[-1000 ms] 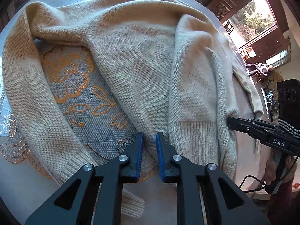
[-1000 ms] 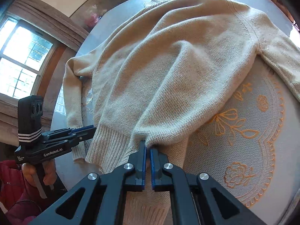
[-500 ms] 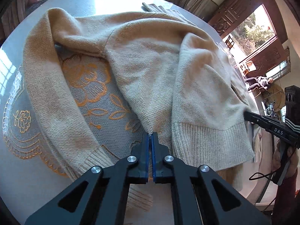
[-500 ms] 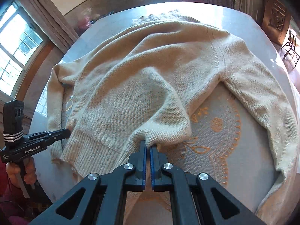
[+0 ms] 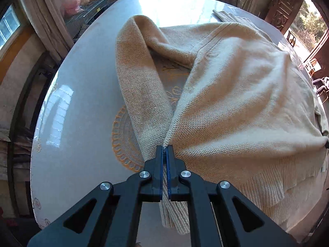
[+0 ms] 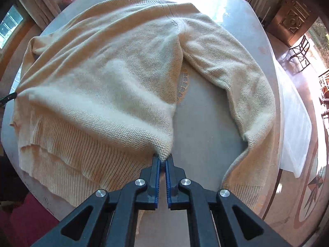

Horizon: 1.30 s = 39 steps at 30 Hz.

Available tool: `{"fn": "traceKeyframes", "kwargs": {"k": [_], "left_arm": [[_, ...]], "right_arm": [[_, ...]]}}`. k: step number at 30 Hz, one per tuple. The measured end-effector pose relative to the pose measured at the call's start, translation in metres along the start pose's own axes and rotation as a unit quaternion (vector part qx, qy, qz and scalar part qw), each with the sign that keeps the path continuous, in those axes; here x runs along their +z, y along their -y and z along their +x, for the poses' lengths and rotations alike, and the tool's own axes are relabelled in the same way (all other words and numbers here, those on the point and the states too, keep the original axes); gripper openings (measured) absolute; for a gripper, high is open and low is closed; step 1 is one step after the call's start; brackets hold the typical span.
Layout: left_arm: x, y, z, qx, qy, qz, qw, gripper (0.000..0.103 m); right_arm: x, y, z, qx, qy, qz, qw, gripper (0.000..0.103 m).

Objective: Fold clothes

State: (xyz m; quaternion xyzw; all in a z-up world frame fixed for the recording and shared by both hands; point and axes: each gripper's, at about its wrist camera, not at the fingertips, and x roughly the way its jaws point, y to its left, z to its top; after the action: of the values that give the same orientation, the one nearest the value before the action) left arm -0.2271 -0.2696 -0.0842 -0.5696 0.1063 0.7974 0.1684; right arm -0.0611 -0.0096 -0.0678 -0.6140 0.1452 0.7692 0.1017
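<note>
A cream knitted sweater (image 5: 236,94) lies spread over a round table, its ribbed hem nearest me. My left gripper (image 5: 164,149) is shut on a pinch of the sweater's left side edge, just above the hem, and holds it lifted and taut. One sleeve (image 5: 139,86) runs beside that gripper toward the far edge. In the right wrist view the same sweater (image 6: 107,78) fills the left half. My right gripper (image 6: 162,158) is shut on the right side edge above the ribbed hem (image 6: 67,152). The other sleeve (image 6: 242,78) curves down the right.
The grey round table (image 5: 82,107) carries a lace mat with orange embroidery (image 5: 121,140), mostly under the sweater. A white cloth (image 6: 294,123) hangs off the table's right edge. Curtains, a window and carved wooden doors (image 6: 292,20) stand around the room.
The left gripper closed on the sweater's side edge. Both grippers then rose and pulled back with the fabric, drawing the body taut and sliding it over the lace mat.
</note>
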Motion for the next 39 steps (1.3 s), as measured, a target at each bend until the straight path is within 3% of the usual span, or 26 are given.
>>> {"fn": "traceKeyframes", "kwargs": {"k": [4, 5, 6, 7, 9, 12, 15, 18, 20, 23, 28, 31, 36, 37, 39], "left_arm": [[0.013, 0.008, -0.006, 0.009, 0.022, 0.018, 0.9996, 0.006], [0.013, 0.013, -0.01, 0.01, 0.028, 0.03, 0.9991, 0.016], [0.014, 0.018, -0.014, 0.012, 0.035, 0.041, 0.9985, 0.031], [0.014, 0.021, -0.018, 0.013, 0.041, 0.052, 0.9977, 0.036], [0.006, 0.01, -0.025, 0.017, 0.048, 0.067, 0.9965, 0.037], [-0.003, 0.0, -0.029, 0.003, 0.055, 0.06, 0.9967, 0.037], [-0.026, -0.025, -0.049, -0.038, 0.073, 0.038, 0.9959, 0.037], [-0.045, 0.006, -0.056, -0.082, 0.092, 0.078, 0.9893, 0.037], [-0.062, 0.03, -0.058, -0.103, 0.09, 0.118, 0.9835, 0.037], [-0.085, 0.058, -0.052, -0.103, 0.074, 0.17, 0.9772, 0.037], [-0.106, 0.067, -0.033, -0.105, 0.029, 0.19, 0.9758, 0.037], [-0.116, 0.061, -0.022, -0.094, 0.005, 0.19, 0.9773, 0.037], [-0.129, 0.036, -0.02, -0.052, -0.017, 0.196, 0.9791, 0.037], [-0.128, 0.028, -0.022, -0.047, -0.016, 0.188, 0.9809, 0.037], [-0.124, 0.013, -0.032, -0.046, -0.002, 0.176, 0.9834, 0.037]], "right_arm": [[0.019, -0.016, -0.024, 0.051, 0.101, -0.014, 0.993, 0.006], [0.026, -0.021, -0.026, 0.051, 0.11, -0.016, 0.993, 0.01], [0.034, -0.025, -0.026, 0.055, 0.106, -0.018, 0.993, 0.022], [0.038, -0.027, -0.02, 0.067, 0.082, -0.018, 0.994, 0.024], [0.035, -0.028, -0.007, 0.091, 0.015, -0.019, 0.996, 0.024], [0.004, -0.025, -0.006, 0.057, -0.034, -0.027, 0.997, 0.024], [-0.014, -0.012, -0.03, 0.052, 0.021, 0.004, 0.998, 0.024], [-0.019, -0.034, -0.035, 0.113, 0.043, -0.025, 0.992, 0.024], [-0.022, -0.053, -0.024, 0.114, 0.032, -0.052, 0.992, 0.024], [-0.026, -0.074, 0.0, 0.089, 0.008, -0.077, 0.993, 0.024], [-0.045, -0.077, 0.027, 0.075, -0.029, -0.07, 0.994, 0.024], [-0.069, -0.081, 0.026, 0.102, -0.057, -0.065, 0.991, 0.025], [-0.116, -0.093, 0.02, 0.166, -0.125, -0.088, 0.974, 0.024], [-0.116, -0.087, 0.013, 0.168, -0.121, -0.085, 0.975, 0.022], [-0.101, -0.058, -0.014, 0.159, -0.068, -0.052, 0.984, 0.022]]}}
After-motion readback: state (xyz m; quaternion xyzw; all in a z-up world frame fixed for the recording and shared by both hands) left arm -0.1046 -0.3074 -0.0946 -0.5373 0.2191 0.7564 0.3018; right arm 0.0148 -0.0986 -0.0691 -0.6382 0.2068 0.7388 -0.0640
